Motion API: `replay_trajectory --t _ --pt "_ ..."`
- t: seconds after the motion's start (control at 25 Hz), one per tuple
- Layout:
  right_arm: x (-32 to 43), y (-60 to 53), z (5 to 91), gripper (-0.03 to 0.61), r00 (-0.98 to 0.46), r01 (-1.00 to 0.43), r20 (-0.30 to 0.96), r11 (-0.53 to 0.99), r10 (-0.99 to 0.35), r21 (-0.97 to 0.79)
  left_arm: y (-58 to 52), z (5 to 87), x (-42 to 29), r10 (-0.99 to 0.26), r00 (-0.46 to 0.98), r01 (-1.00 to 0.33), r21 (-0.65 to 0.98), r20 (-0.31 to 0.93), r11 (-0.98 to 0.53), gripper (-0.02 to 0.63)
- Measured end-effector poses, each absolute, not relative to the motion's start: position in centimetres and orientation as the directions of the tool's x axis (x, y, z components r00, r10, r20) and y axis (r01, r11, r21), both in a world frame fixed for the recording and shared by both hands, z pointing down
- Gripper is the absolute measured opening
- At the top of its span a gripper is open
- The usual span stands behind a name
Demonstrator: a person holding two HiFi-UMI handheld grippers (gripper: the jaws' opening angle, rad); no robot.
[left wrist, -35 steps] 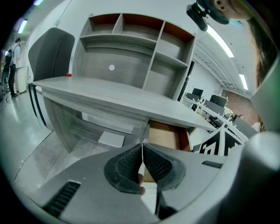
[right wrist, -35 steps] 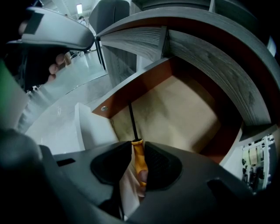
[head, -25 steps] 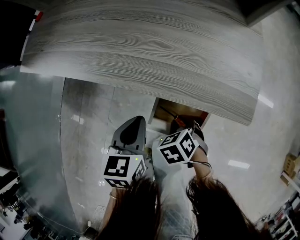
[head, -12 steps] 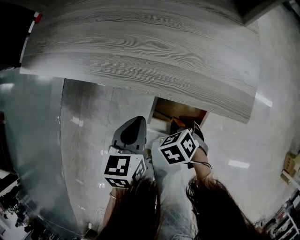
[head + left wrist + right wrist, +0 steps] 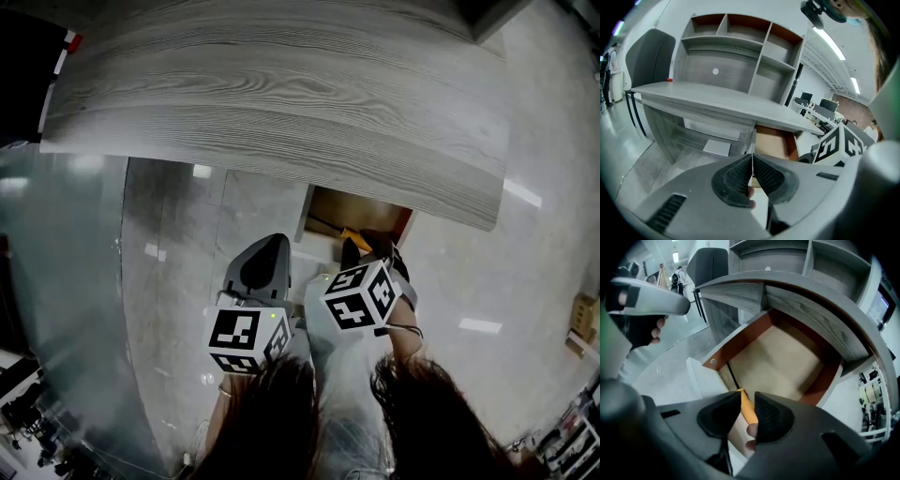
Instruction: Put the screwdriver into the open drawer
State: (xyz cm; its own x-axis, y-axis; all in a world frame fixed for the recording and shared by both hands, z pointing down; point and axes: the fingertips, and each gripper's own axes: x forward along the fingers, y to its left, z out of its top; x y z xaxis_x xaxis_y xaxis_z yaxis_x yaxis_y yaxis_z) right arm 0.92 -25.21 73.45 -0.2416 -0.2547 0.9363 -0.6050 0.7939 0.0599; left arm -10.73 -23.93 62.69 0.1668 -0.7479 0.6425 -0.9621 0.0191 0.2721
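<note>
The screwdriver (image 5: 748, 411) is clamped by its orange handle between the jaws of the right tool (image 5: 747, 401). Its thin dark shaft is pointed ahead, over the near edge of the open drawer (image 5: 780, 359) just in front of the tool, beneath the desk (image 5: 811, 301). The left tool (image 5: 751, 168) is held alongside, its jaws pressed together on nothing.
</note>
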Motion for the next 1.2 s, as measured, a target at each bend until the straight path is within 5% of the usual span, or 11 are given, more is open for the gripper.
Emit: replay_trajectory --t 1.2 --pt "2.6 -21.5 64.1 0.048 -0.223 -0.769 0.851 0.623 -0.475 0.146 -19.4 59.1 -8.8 -0.719 0.281 -0.954 0.268 0.636 -0.136 0.023"
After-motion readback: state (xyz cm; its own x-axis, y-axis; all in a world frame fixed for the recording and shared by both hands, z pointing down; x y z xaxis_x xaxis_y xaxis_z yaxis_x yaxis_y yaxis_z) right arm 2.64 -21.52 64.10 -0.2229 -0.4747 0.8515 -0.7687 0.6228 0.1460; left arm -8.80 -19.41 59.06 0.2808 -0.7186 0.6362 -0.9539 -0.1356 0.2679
